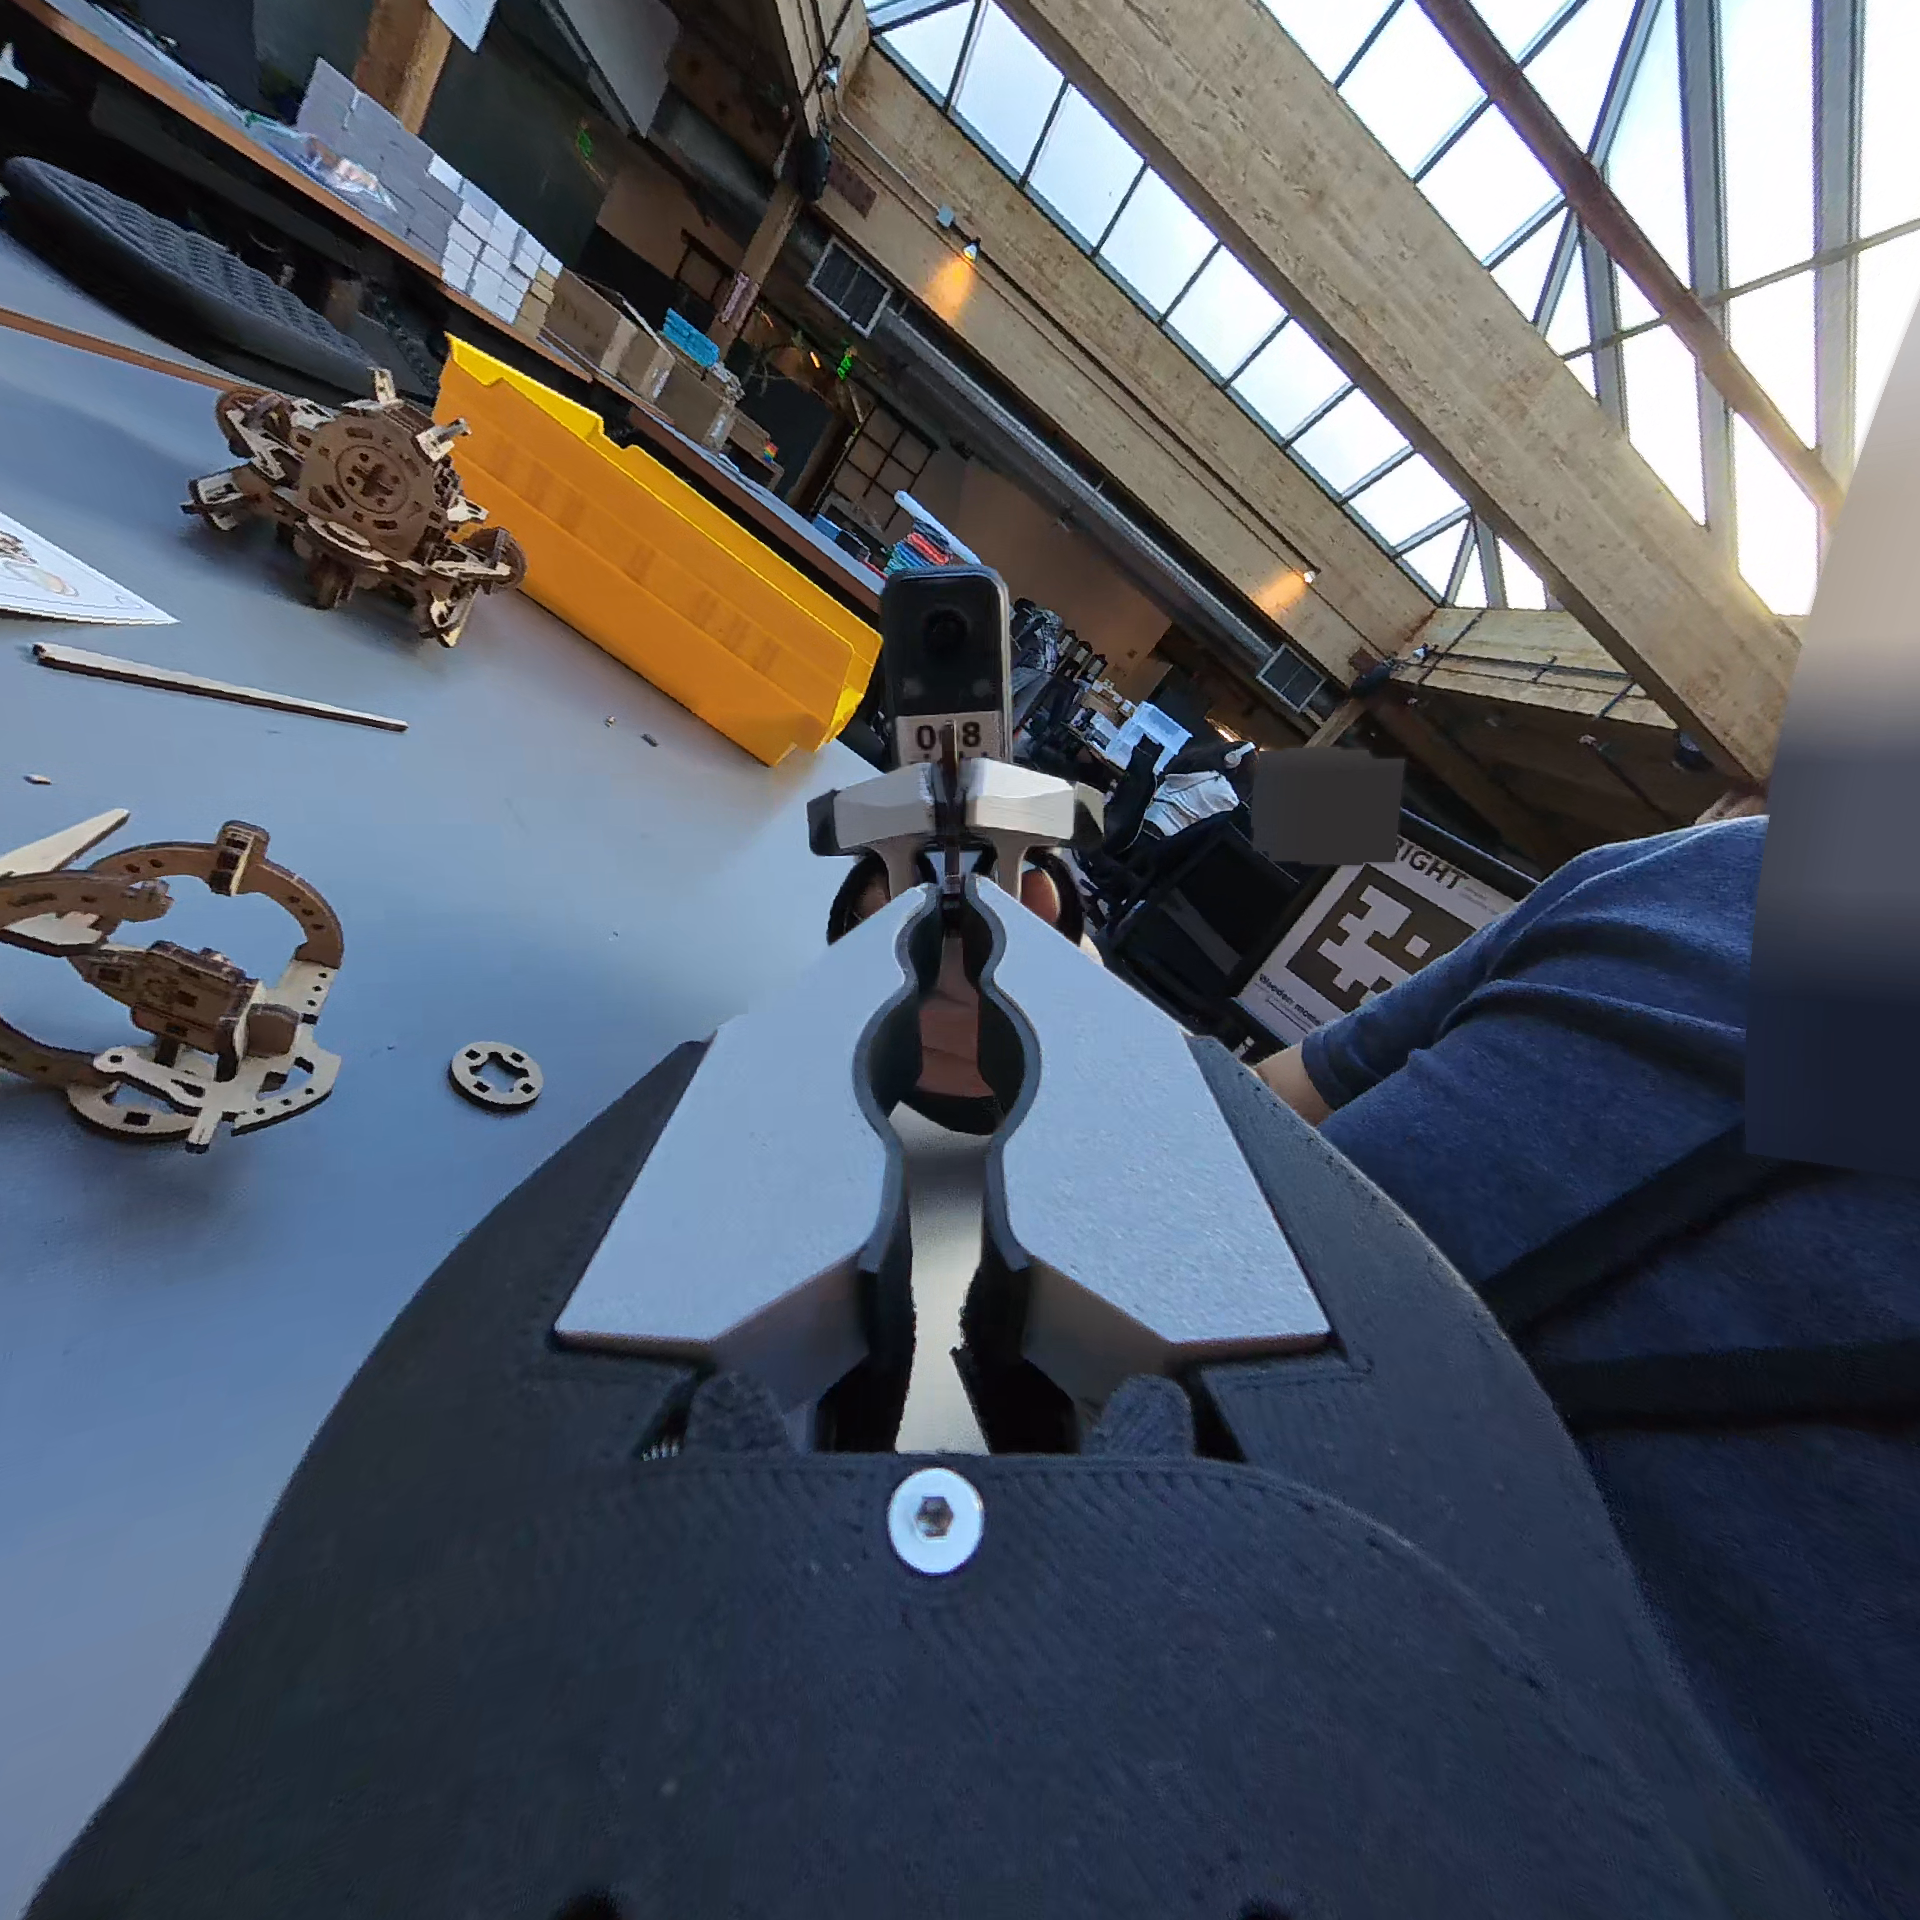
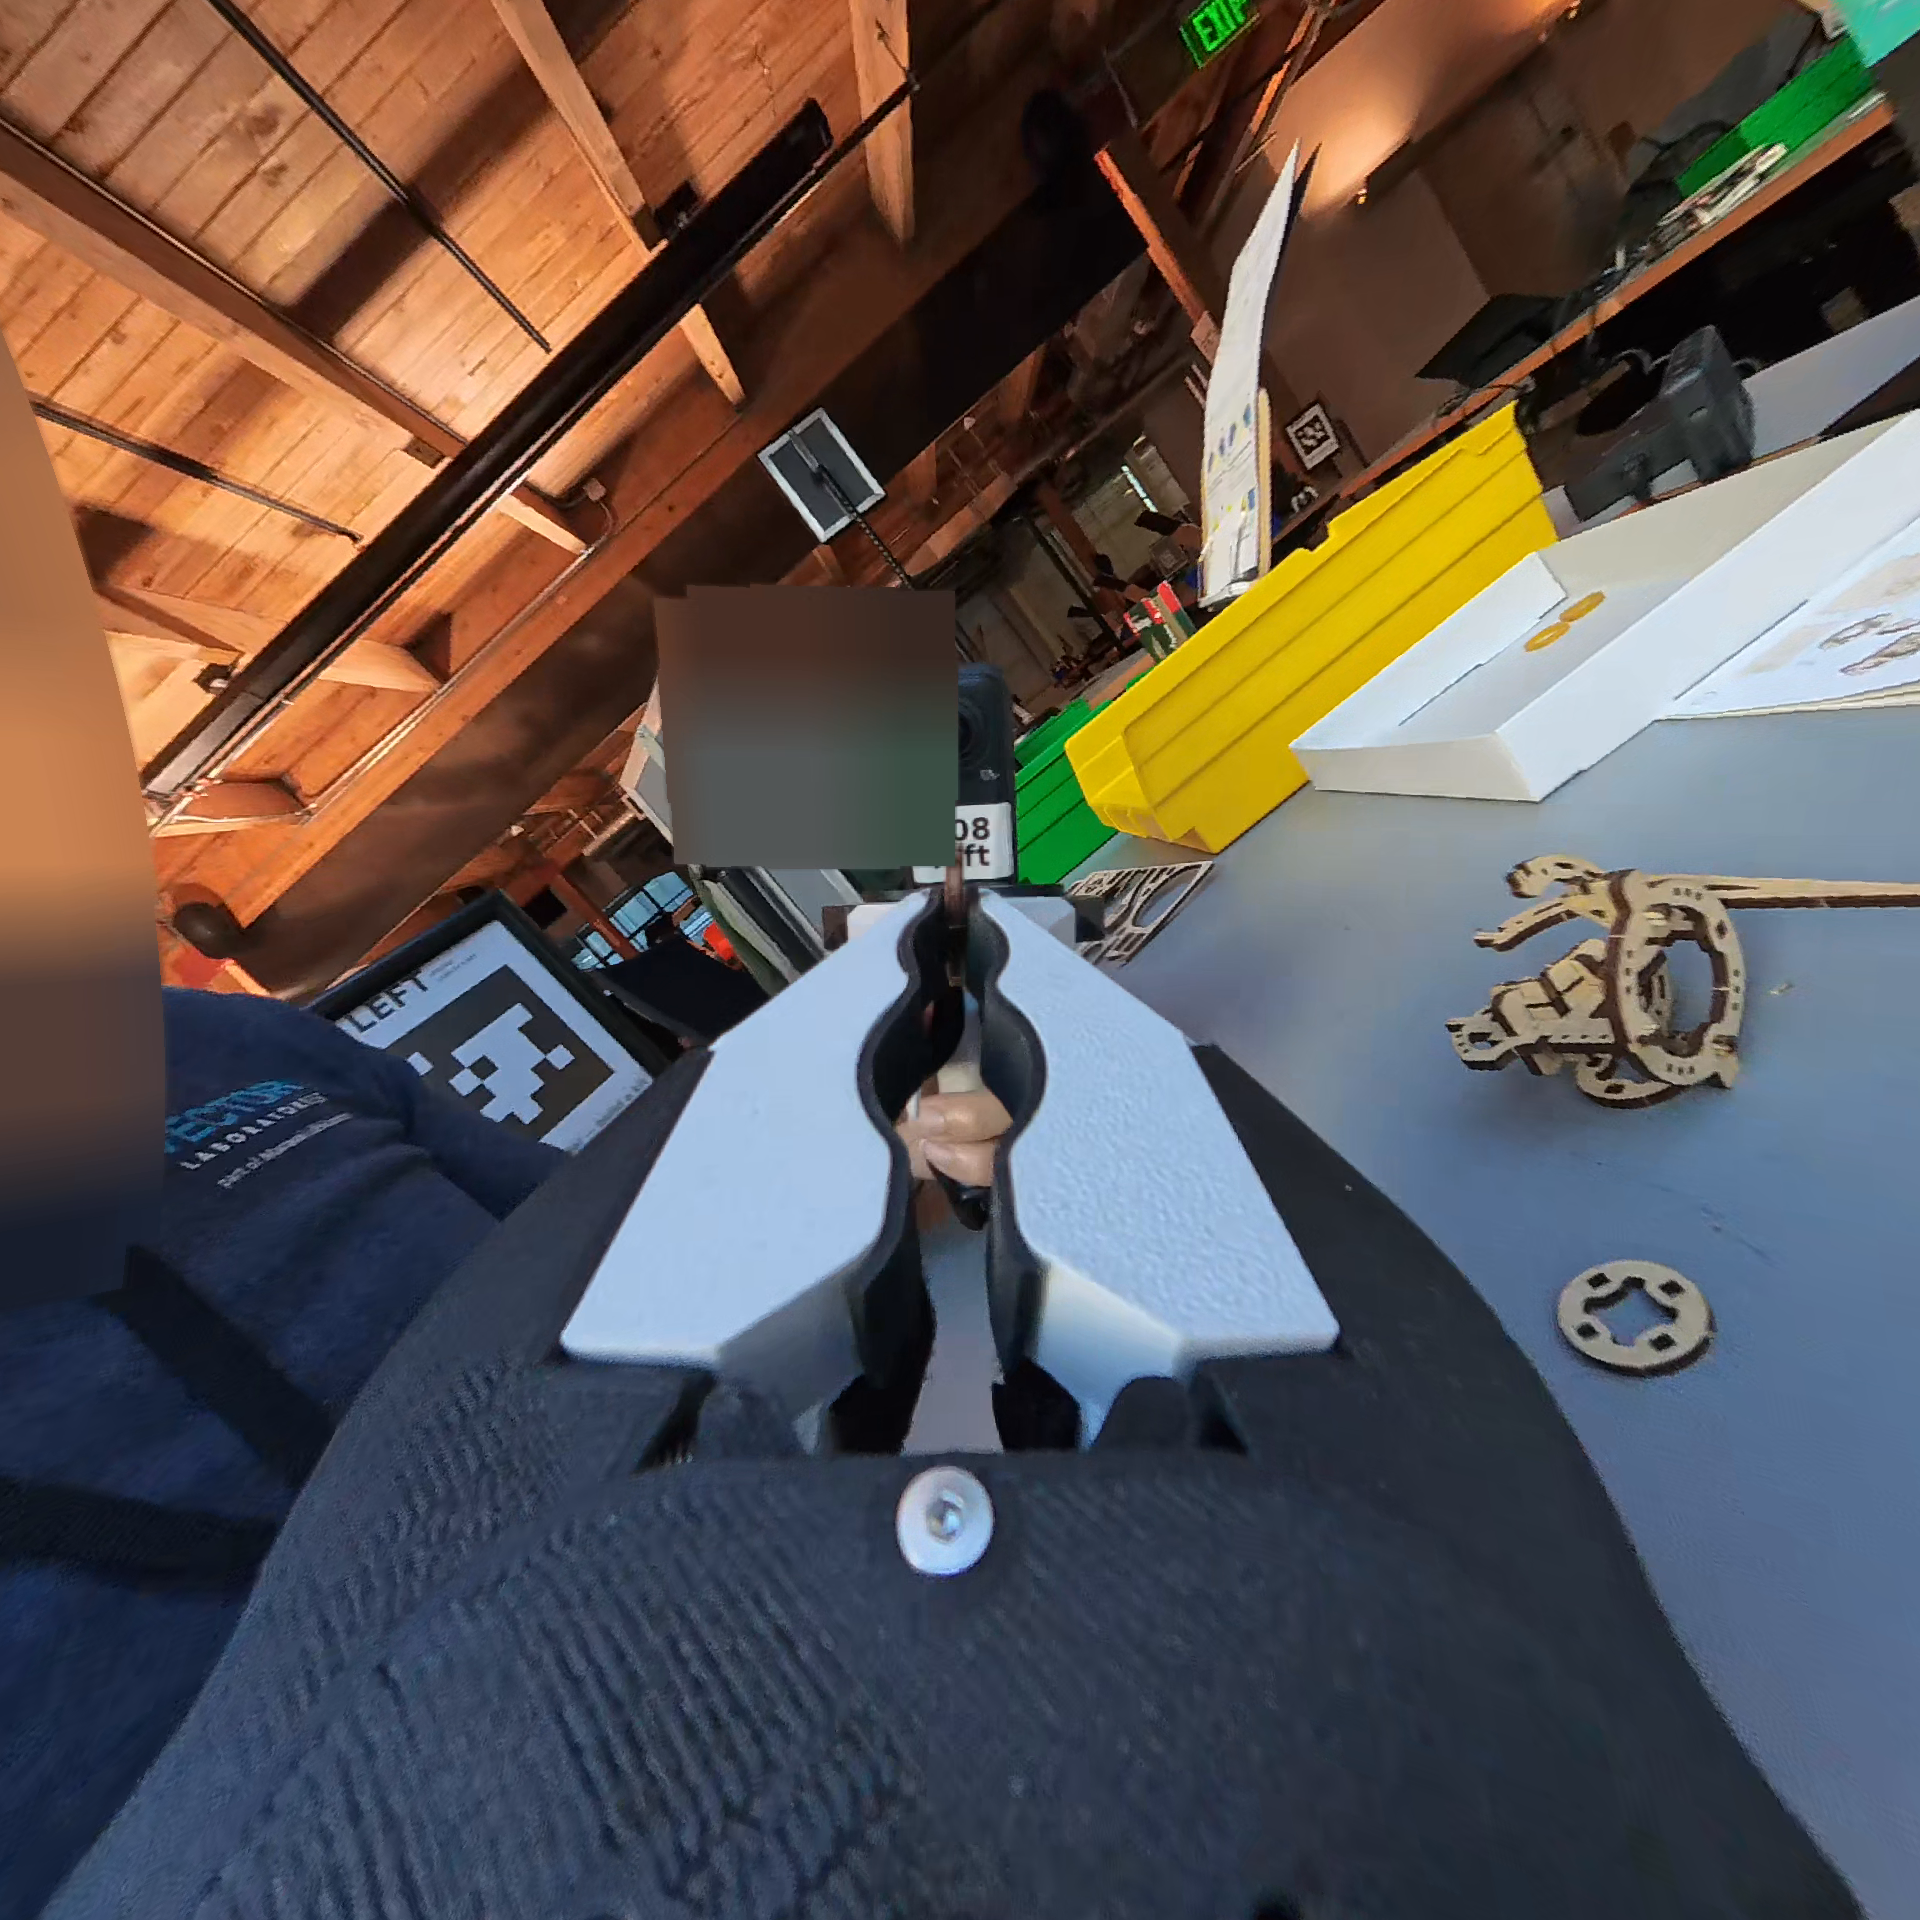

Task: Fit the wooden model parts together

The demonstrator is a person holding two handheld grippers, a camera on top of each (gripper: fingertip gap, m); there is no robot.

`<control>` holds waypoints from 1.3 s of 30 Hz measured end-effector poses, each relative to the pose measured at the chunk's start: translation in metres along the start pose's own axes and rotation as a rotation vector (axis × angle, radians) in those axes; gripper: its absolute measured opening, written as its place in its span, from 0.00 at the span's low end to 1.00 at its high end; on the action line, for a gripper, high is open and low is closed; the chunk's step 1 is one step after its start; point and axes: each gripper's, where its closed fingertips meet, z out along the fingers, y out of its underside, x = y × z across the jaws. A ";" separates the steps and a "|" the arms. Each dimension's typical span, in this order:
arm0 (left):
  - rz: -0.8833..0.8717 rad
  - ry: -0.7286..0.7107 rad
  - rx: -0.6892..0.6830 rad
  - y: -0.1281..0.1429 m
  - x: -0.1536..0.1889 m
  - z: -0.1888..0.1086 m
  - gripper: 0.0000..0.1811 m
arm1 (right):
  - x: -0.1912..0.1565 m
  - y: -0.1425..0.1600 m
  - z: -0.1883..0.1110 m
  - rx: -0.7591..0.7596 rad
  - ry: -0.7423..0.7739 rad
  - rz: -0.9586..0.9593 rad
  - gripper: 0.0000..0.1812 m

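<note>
My two grippers face each other above the grey table (image 1: 582, 873), tip to tip. My left gripper (image 1: 948, 896) is shut on a thin dark-edged wooden part (image 1: 948, 836) seen edge-on. In the left wrist view, the right gripper (image 1: 945, 802) has its white fingers (image 1: 883, 805) pressed on the same part from the far end. In the right wrist view, my right gripper (image 2: 951, 916) is shut on that thin part (image 2: 952, 883). The left gripper's fingertips are mostly hidden behind it.
A wooden ring assembly (image 1: 177, 977) (image 2: 1600, 997) and a flat wooden disc (image 1: 497, 1075) (image 2: 1636, 1317) lie on the table. A drum-shaped wooden model (image 1: 364, 499), a wooden stick (image 1: 208, 686), a yellow bin (image 1: 644, 551) (image 2: 1320, 644), a white box (image 2: 1507, 675) and a cut-out sheet (image 2: 1143, 904) are farther back. Left and right tips are no more than a few centimetres apart.
</note>
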 end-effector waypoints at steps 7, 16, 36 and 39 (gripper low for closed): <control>0.001 0.023 0.122 -0.016 0.002 0.002 0.00 | -0.002 -0.005 -0.002 0.025 -0.001 -0.017 0.01; 0.027 0.029 0.113 -0.013 0.002 0.004 0.00 | -0.003 -0.006 -0.002 0.037 0.000 -0.082 0.00; 0.037 0.068 0.100 -0.009 0.008 0.000 0.00 | -0.009 0.002 0.000 0.026 -0.046 -0.155 0.01; 0.025 0.072 0.110 -0.009 0.007 0.000 0.00 | -0.013 0.002 -0.001 0.038 -0.090 -0.108 0.07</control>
